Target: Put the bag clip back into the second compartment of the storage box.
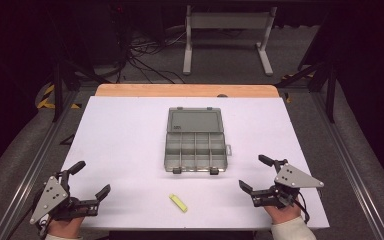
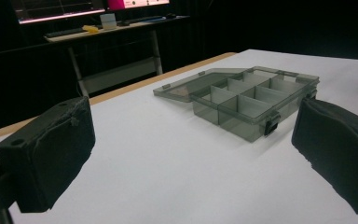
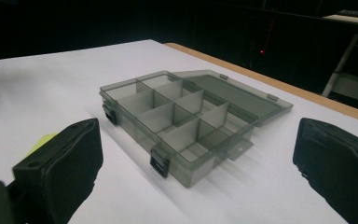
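Observation:
A grey see-through compartment box (image 1: 196,150) lies open in the middle of the white table (image 1: 125,140), its lid (image 1: 195,121) folded flat toward the far side. Its several compartments look empty in both gripper views, where the box (image 2: 251,100) (image 3: 177,123) sits ahead of the jaws. A small yellow-green piece (image 1: 178,202) lies near the front edge, closer than the box. My left gripper (image 1: 91,179) rests open at the front left, my right gripper (image 1: 256,172) open at the front right. Nothing is between either pair of jaws.
A wooden strip (image 1: 185,90) runs along the table's far edge. Beyond it stand a white desk frame (image 1: 227,37) and loose cables (image 1: 145,55) on the floor. Metal rails (image 1: 350,160) flank the table on both sides.

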Action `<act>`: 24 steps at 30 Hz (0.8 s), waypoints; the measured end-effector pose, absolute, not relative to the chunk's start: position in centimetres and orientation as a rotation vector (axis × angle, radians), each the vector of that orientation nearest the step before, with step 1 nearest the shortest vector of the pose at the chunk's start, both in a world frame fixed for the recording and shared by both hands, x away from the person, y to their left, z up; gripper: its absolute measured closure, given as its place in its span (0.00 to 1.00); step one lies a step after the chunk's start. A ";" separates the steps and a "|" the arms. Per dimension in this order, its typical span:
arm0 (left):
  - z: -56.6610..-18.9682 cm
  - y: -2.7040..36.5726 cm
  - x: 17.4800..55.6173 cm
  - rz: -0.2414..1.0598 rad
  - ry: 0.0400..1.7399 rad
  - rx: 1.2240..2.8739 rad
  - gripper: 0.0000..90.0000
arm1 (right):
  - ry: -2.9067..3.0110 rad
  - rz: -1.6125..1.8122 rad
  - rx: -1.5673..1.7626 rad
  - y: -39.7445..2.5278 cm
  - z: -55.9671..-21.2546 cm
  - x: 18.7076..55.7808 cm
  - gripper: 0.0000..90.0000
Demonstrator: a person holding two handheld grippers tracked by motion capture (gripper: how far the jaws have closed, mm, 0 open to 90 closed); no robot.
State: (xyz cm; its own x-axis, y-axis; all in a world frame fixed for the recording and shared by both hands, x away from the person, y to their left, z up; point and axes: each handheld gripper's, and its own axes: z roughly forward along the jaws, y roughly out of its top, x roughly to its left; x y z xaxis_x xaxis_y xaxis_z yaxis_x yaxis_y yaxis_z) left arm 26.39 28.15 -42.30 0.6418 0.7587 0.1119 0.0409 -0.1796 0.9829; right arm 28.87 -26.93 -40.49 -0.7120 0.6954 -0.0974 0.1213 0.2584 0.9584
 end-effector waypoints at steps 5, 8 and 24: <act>-42.2 28.1 26.4 0.738 0.664 1.642 0.00 | 2.041 1.492 0.706 -25.5 -39.8 29.1 0.02; -42.3 28.1 26.4 0.736 0.664 1.644 0.00 | 2.058 1.516 0.690 -24.5 -39.3 29.4 0.02; -42.3 28.0 26.6 0.729 0.660 1.643 0.00 | 2.119 1.599 0.584 -19.3 -38.1 30.9 0.02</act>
State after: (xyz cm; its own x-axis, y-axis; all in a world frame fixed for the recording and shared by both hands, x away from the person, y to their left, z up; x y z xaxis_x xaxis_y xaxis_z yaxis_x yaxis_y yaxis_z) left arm 26.60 28.00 -42.34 0.6473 0.7539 0.1126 0.0371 -0.1787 0.9832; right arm 30.89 -19.33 -38.10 -0.8233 0.5621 -0.0790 0.0781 0.2500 0.9651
